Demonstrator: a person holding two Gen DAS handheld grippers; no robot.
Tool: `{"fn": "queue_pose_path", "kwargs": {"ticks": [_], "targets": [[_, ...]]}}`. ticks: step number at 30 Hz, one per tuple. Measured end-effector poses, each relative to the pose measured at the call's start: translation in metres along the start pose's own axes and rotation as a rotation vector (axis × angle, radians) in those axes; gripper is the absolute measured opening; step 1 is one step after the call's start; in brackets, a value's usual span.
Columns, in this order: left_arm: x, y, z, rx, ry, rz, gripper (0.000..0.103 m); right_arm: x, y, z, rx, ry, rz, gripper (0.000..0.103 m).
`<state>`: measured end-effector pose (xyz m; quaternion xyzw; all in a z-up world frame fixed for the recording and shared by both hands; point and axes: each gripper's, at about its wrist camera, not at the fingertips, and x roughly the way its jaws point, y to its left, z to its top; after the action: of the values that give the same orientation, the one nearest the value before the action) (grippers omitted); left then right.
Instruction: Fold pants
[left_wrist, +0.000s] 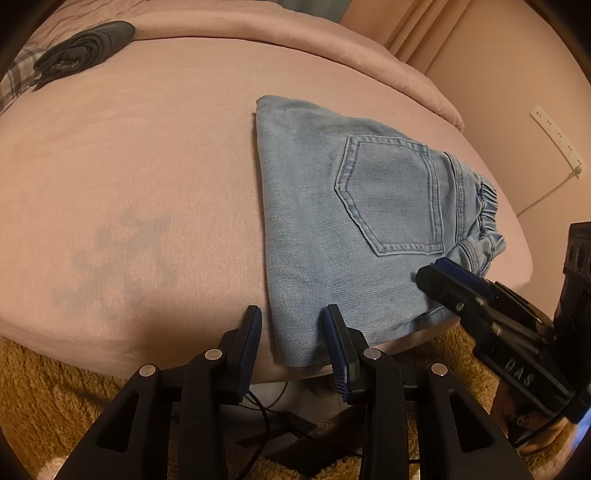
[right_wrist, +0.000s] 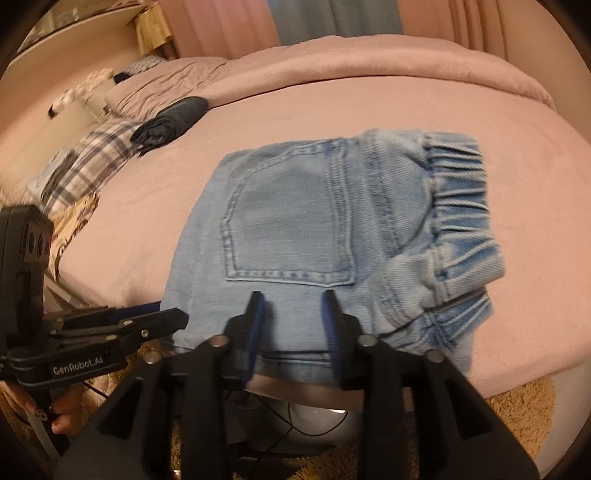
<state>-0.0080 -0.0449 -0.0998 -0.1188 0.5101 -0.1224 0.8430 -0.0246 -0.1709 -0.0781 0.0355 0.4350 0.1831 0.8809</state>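
Observation:
Light blue jeans (left_wrist: 351, 221) lie folded into a compact packet on the pink bed sheet (left_wrist: 147, 166), back pocket up and elastic waistband (right_wrist: 458, 192) to the right. My left gripper (left_wrist: 293, 319) stands open at the packet's near left corner, one finger on the sheet and the other over denim. My right gripper (right_wrist: 292, 299) is open over the jeans' (right_wrist: 295, 221) near edge, just below the pocket, with flat denim showing between its fingers. Each gripper also appears in the other's view: the right gripper (left_wrist: 439, 273) and the left gripper (right_wrist: 177, 317).
A dark folded garment (right_wrist: 173, 122) and plaid cloth (right_wrist: 92, 162) lie at the far left of the bed. A pink duvet (right_wrist: 369, 62) is bunched along the back. A brown shaggy rug (left_wrist: 55, 387) and cables (left_wrist: 266, 410) lie below the bed edge. A hand (right_wrist: 62, 417) holds the left gripper's handle.

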Motion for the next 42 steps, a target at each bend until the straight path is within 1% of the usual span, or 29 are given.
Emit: {"fn": "queue_pose_path", "kwargs": {"ticks": [2,4,8,9,11,15,18,19,20,21,23,25,26,28,29,30,31,32,34,38,40,42], "targets": [[0.0,-0.002,0.0,0.003,-0.001,0.005,0.036,0.001,0.007,0.0,-0.039,-0.001,-0.018,0.045],[0.0,-0.003,0.0,-0.002,-0.002,0.004,0.036,0.004,0.012,0.0,-0.06,-0.003,-0.028,0.051],[0.0,-0.001,0.001,-0.016,0.002,-0.008,0.037,0.006,0.018,0.0,-0.101,-0.005,-0.05,0.055],[-0.001,0.0,0.001,-0.022,0.002,-0.012,0.039,0.006,0.018,0.001,-0.1,-0.006,-0.051,0.055],[-0.003,0.001,0.003,-0.033,-0.001,-0.012,0.043,0.005,0.016,0.002,-0.09,-0.007,-0.045,0.055],[-0.014,0.0,0.005,-0.033,-0.016,-0.004,0.045,-0.001,0.014,0.006,-0.068,-0.008,-0.033,0.056],[-0.025,-0.005,0.008,-0.022,-0.039,-0.008,0.045,-0.01,0.014,0.006,-0.048,-0.024,-0.022,0.063],[-0.028,-0.007,0.01,-0.018,-0.047,-0.013,0.046,-0.013,0.013,0.006,-0.039,-0.027,-0.022,0.067],[-0.03,-0.008,0.011,-0.015,-0.057,-0.018,0.051,-0.016,0.012,0.006,-0.031,-0.032,-0.029,0.07],[-0.032,-0.01,0.013,-0.01,-0.068,-0.024,0.059,-0.019,0.01,0.007,-0.021,-0.042,-0.041,0.071],[-0.035,-0.011,0.016,-0.003,-0.081,-0.022,0.063,-0.026,0.005,0.008,-0.004,-0.057,-0.045,0.071],[-0.035,-0.015,0.02,0.005,-0.085,-0.012,0.063,-0.032,0.0,0.009,0.023,-0.066,-0.015,0.072],[-0.036,-0.016,0.022,0.008,-0.087,-0.009,0.064,-0.035,-0.002,0.01,0.037,-0.071,-0.007,0.078],[-0.038,-0.014,0.024,0.01,-0.093,-0.01,0.07,-0.043,-0.006,0.011,0.047,-0.096,-0.046,0.082],[-0.038,-0.014,0.025,0.011,-0.096,-0.011,0.076,-0.048,-0.007,0.012,0.043,-0.112,-0.067,0.082],[-0.039,-0.015,0.027,0.013,-0.104,-0.012,0.077,-0.053,-0.01,0.014,0.039,-0.13,-0.085,0.082],[-0.039,-0.015,0.029,0.016,-0.108,-0.011,0.077,-0.058,-0.013,0.015,0.042,-0.147,-0.097,0.085],[-0.039,-0.015,0.03,0.02,-0.109,-0.005,0.077,-0.061,-0.016,0.016,0.05,-0.156,-0.103,0.092],[-0.038,-0.015,0.033,0.022,-0.11,0.005,0.077,-0.068,-0.026,0.018,0.079,-0.18,-0.112,0.098],[-0.037,-0.01,0.037,0.015,-0.112,0.008,0.077,-0.075,-0.048,0.02,0.135,-0.187,-0.116,0.099],[-0.034,-0.005,0.039,-0.002,-0.106,0.0,0.077,-0.076,-0.058,0.02,0.161,-0.185,-0.128,0.099],[-0.031,0.005,0.039,-0.04,-0.097,-0.002,0.077,-0.078,-0.066,0.018,0.185,-0.177,-0.128,0.099]]}}
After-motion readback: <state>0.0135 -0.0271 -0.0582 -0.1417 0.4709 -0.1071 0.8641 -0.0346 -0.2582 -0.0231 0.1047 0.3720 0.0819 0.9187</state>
